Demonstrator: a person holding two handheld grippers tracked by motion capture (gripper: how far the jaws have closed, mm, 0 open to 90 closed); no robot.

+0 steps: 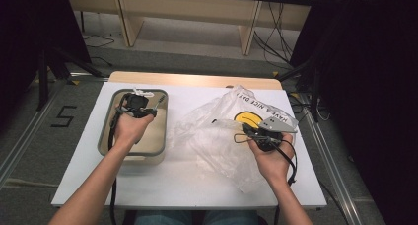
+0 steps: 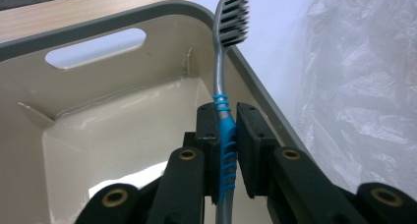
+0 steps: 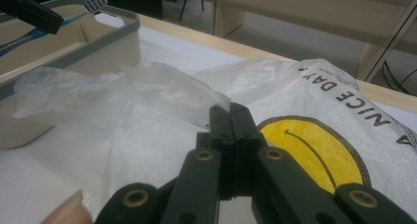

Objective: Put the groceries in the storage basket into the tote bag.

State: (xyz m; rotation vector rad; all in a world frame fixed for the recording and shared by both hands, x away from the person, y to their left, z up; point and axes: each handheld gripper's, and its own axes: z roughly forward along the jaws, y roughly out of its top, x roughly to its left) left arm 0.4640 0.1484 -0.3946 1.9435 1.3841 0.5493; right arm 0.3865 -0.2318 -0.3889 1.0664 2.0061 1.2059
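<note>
pinching a toothbrush (image 2: 222, 94) over the tub (image 2: 147, 15), left gripper (image 2: 227, 123); right gripper (image 3: 230, 117) jaws pressed together, seemingly nipping the plastic bag (image 3: 162, 111).

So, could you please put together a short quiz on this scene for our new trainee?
1. Which thing does the left hand-held gripper clamp: A, a grey toothbrush with a blue ribbed grip; B, a metal spoon; C, a red marker?
2. True or false: the right hand-held gripper stands wide open above the beige plastic bin with a grey rim.
3. Fill in: the translucent plastic bag bears a yellow ____ face.

Key: 1 A. 2 false; its jaws are shut on an edge of the bag. 3 smiley.
</note>
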